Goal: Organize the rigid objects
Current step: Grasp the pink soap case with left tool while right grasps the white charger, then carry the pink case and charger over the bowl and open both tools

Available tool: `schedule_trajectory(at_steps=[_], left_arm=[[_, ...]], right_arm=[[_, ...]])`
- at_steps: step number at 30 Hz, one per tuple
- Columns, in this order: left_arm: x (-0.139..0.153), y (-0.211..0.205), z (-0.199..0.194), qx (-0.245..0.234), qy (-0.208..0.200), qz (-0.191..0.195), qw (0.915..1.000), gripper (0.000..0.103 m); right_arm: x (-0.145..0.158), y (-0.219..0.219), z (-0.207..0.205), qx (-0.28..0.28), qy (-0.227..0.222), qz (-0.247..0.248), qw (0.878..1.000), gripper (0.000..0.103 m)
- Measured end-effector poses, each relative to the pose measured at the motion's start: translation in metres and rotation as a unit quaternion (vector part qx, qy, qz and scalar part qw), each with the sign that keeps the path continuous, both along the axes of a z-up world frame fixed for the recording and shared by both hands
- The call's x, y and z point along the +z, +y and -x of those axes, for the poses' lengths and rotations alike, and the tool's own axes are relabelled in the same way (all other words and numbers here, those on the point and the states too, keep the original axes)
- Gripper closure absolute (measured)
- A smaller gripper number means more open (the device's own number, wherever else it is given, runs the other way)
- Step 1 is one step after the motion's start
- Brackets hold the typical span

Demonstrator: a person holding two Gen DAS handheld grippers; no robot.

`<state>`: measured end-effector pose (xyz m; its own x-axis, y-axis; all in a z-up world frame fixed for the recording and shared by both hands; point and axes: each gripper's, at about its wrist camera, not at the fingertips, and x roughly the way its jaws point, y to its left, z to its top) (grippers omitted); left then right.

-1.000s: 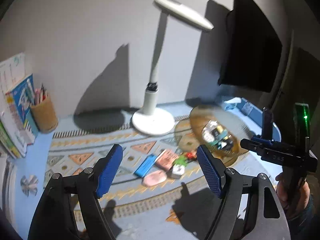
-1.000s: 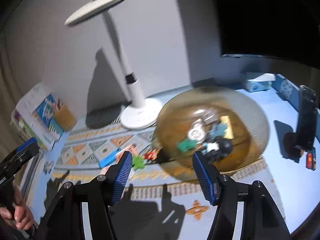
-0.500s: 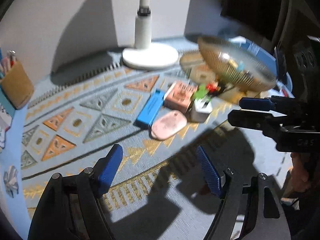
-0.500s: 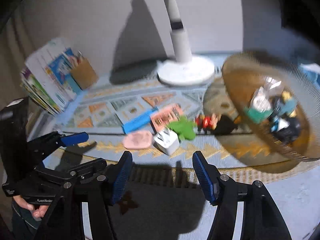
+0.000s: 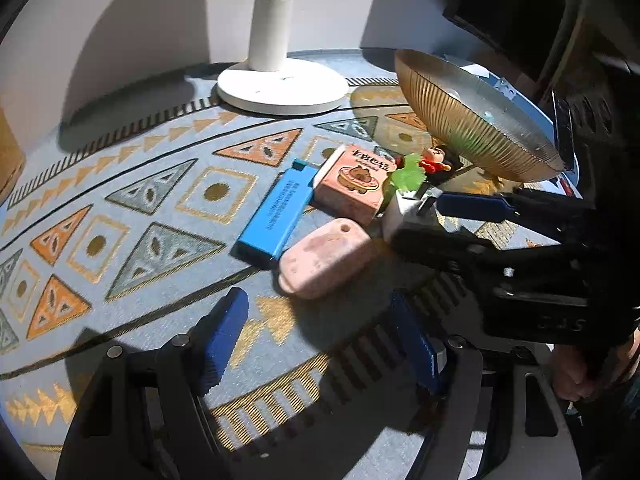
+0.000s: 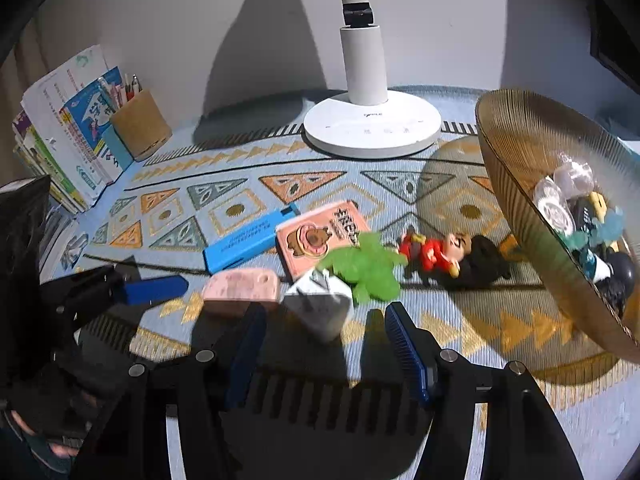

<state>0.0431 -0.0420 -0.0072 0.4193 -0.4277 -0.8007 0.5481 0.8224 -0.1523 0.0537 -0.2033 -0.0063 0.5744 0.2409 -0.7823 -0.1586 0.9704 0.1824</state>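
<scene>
Mat bare before left gripper, jaws closing.

Bare mat frontward; bowl blocks right.

A patterned mat carries a lamp base at twelve o'clock, a ribbed bowl at three, a pencil cup at ten, and a central cluster: blue case, pink box, pink eraser, white cube, green toy, figurine.
</scene>
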Motion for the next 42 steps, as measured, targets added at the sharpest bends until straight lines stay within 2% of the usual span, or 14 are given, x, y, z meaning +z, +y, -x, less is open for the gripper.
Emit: schedule_trajectory(at_steps=[3,5,8,11,19,22,24,25,27,29,36,38,40,42], left_arm=[[-0.001,-0.009,-0.001,-0.011,-0.001,-0.001,0.9999,0.031],[0.000,-0.014,0.003,-0.029,0.002,0.005,0.9996,0.032],[0.000,-0.021,0.016,-0.082,0.018,0.023,0.9962,0.032],[0.002,-0.025,0.025,-0.094,0.010,0.014,0.9954,0.032],[0.006,-0.016,-0.004,-0.011,0.010,0.025,0.9996,0.032],[0.003,-0.027,-0.009,0.004,0.003,-0.003,1.0000,0.034],[-0.001,-0.036,-0.012,0.010,-0.004,-0.017,0.9998,0.037],[-0.002,-0.040,-0.012,0.011,-0.013,-0.026,0.9995,0.039],[-0.002,-0.046,-0.010,0.015,-0.028,-0.045,0.9985,0.054],[-0.001,-0.048,-0.009,0.020,-0.038,-0.055,0.9976,0.070],[0.001,-0.040,0.004,0.027,-0.030,-0.027,0.9988,0.070],[0.004,-0.037,0.009,0.030,-0.029,-0.020,0.9989,0.070],[0.007,-0.034,0.014,0.031,-0.028,-0.015,0.9990,0.070],[0.011,-0.031,0.020,0.034,-0.030,-0.014,0.9989,0.070]], right_arm=[[0.002,0.002,-0.005,-0.002,-0.006,-0.008,1.000,0.045],[0.003,0.005,-0.005,0.004,-0.008,-0.005,1.000,0.060],[0.004,0.002,0.000,0.012,-0.012,-0.017,1.000,0.071],[0.006,-0.009,0.012,0.003,-0.013,-0.020,1.000,0.071],[0.004,-0.047,0.037,-0.015,-0.006,-0.041,0.999,0.071],[0.004,-0.046,0.042,-0.001,-0.016,-0.020,1.000,0.071],[0.002,-0.046,0.044,0.007,-0.012,-0.020,1.000,0.069],[0.001,-0.047,0.045,0.011,-0.006,-0.022,1.000,0.062],[-0.002,-0.049,0.048,0.011,-0.005,-0.017,1.000,0.045],[-0.003,-0.050,0.050,0.008,-0.011,-0.006,1.000,0.042],[-0.005,-0.039,0.041,0.007,-0.002,-0.008,1.000,0.042],[-0.007,-0.032,0.039,-0.002,0.001,0.006,1.000,0.052],[-0.008,-0.027,0.039,-0.002,0.000,0.013,1.000,0.067],[-0.007,-0.026,0.042,0.003,-0.001,0.011,1.000,0.075]])
